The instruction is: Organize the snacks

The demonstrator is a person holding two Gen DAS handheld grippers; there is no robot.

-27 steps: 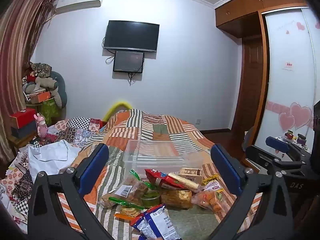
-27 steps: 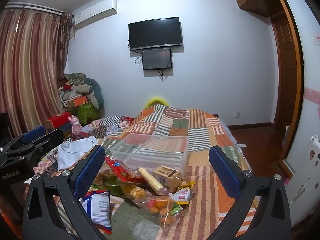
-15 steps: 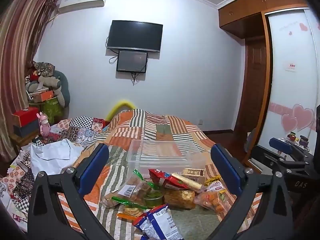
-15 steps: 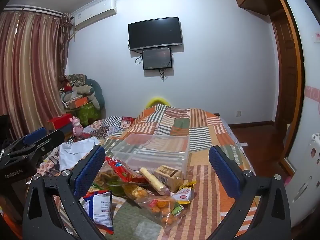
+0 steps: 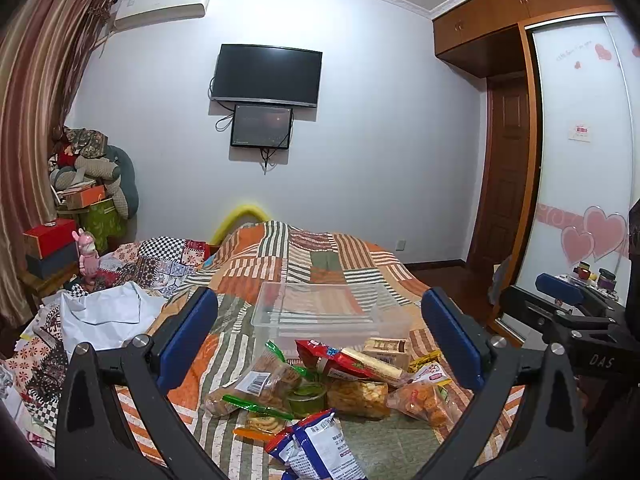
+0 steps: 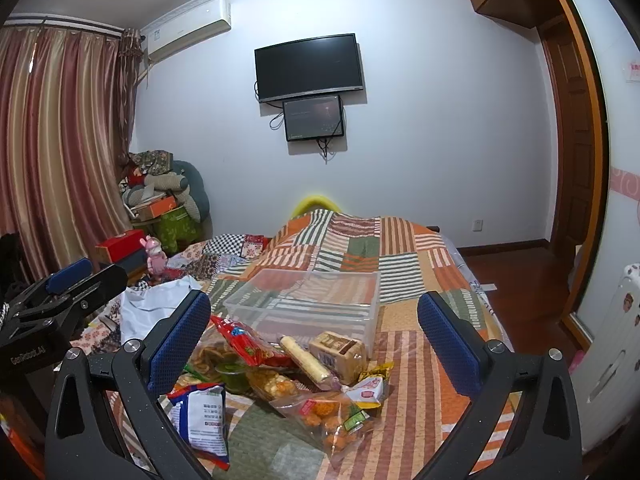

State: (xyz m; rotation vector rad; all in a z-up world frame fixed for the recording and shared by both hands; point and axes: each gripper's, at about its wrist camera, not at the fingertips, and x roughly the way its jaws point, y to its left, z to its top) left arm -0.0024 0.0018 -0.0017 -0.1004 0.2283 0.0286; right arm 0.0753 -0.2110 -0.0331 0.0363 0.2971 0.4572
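Observation:
A pile of snack packets (image 5: 328, 384) lies on the striped patchwork bed in front of a clear plastic bin (image 5: 332, 316). The pile (image 6: 280, 372) and the bin (image 6: 308, 304) also show in the right wrist view. A blue-white chip bag (image 5: 320, 448) lies nearest, a bag of orange snacks (image 6: 332, 412) on the right. My left gripper (image 5: 320, 340) is open and empty above the pile. My right gripper (image 6: 316, 332) is open and empty too, to the right of the left one.
White cloth (image 5: 108, 316) and patterned bedding lie on the bed's left. Boxes and stuffed items (image 5: 88, 192) stack by the curtain. A wardrobe with a sliding door (image 5: 580, 160) and wooden floor (image 6: 516, 280) are to the right. A TV (image 5: 266, 74) hangs on the far wall.
Both views have shifted slightly; the left gripper has drifted a little left or turned, so the room sits further right. The snacks and bin have not moved.

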